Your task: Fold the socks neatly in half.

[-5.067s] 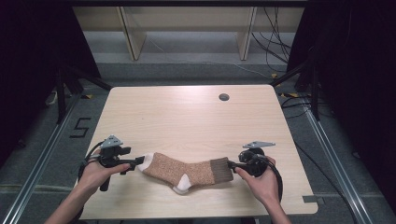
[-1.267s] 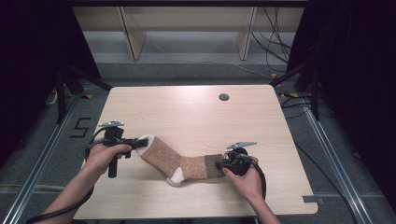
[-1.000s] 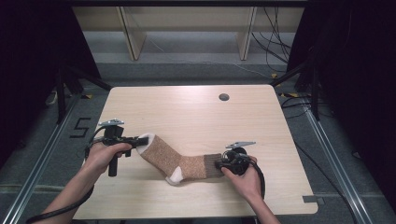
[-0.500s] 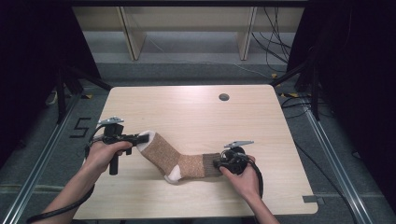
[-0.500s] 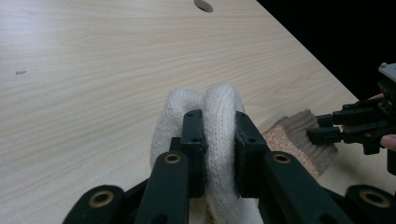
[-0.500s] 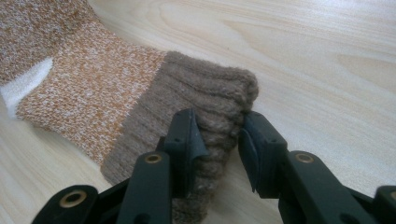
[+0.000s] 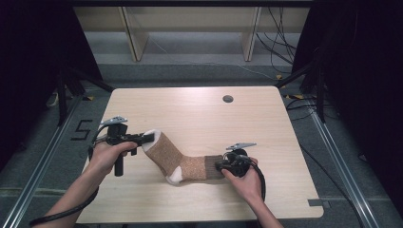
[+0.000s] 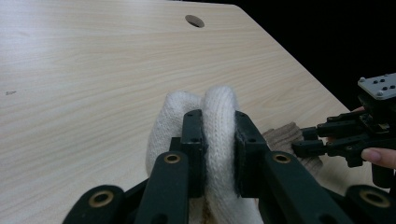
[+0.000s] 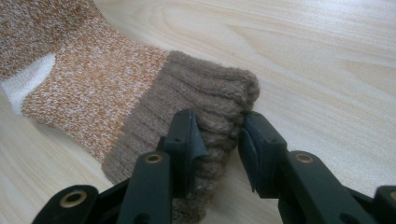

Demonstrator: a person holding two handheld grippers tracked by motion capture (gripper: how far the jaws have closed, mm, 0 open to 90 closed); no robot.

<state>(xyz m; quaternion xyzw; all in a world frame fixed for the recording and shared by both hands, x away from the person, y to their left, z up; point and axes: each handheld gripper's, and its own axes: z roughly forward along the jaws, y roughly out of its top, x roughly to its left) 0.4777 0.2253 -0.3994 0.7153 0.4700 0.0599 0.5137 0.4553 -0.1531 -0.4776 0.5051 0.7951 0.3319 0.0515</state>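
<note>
A pale wooden counter (image 7: 199, 118) sits in front of me, dark curtains to either side and a grey floor with shelf legs and loose cables beyond its far edge. A round cable hole (image 7: 227, 99) marks the counter's far side.

On the near half lies the sock (image 7: 183, 161), stretched between my two tools. It is a speckled brown knit with a white toe, a white heel patch and a darker ribbed cuff. The toe end points toward my left and is lifted a little off the wood, the heel sags down to the counter near the middle, and the cuff lies flat toward my right.

My left gripper (image 8: 218, 154) has its jaws clamped tight on the white toe; in the left gripper view the knit bulges up between and above the two black pads. My left hand (image 7: 107, 154) holds that tool by its grip.

My right gripper (image 9: 218, 140) sits at the cuff (image 9: 205, 102), its jaws either side of the ribbed edge. The left pad presses into the ribbing and the right pad touches the cuff's rim, so I read it as a light grip on the cuff. My right hand (image 7: 244, 178) rests on the counter behind it.
</note>
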